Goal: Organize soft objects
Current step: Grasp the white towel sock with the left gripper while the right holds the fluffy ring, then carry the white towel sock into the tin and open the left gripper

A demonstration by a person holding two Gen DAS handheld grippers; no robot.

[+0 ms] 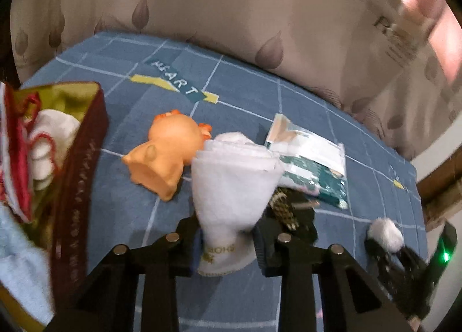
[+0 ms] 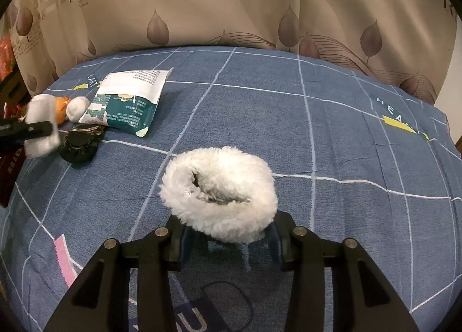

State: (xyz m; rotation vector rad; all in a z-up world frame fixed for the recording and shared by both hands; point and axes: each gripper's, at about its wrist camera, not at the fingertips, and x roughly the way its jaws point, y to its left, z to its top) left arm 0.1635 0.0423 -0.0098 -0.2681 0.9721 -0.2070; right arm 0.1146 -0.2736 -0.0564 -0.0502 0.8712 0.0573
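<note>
So I was mid-haul with both hands. My left gripper (image 1: pixel 225 241) had its jaws clamped on a rolled white towel (image 1: pixel 231 184), with the gift bag (image 1: pixel 78 141) over at 9 o'clock. My right gripper (image 2: pixel 228 241) was pinching a fluffy white roll (image 2: pixel 219 193) above the bed (image 2: pixel 332 135). Next move, I figured: swing the towel left over the bag's mouth, then let go.

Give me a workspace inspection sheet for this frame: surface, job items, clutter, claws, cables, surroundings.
Surface: blue grid-patterned bedsheet, wrinkled.
Job's things: folded white cloth in left claw; fluffy white fleece roll in right claw; orange rubber toy lying on its side; red-and-gold gift bag holding white items.
Clutter: green-and-white plastic packet; black fabric item.
Claws: left claw shut on cloth; right claw shut on fleece.
Cables: nothing seen.
Surroundings: beige leaf-print curtain.
</note>
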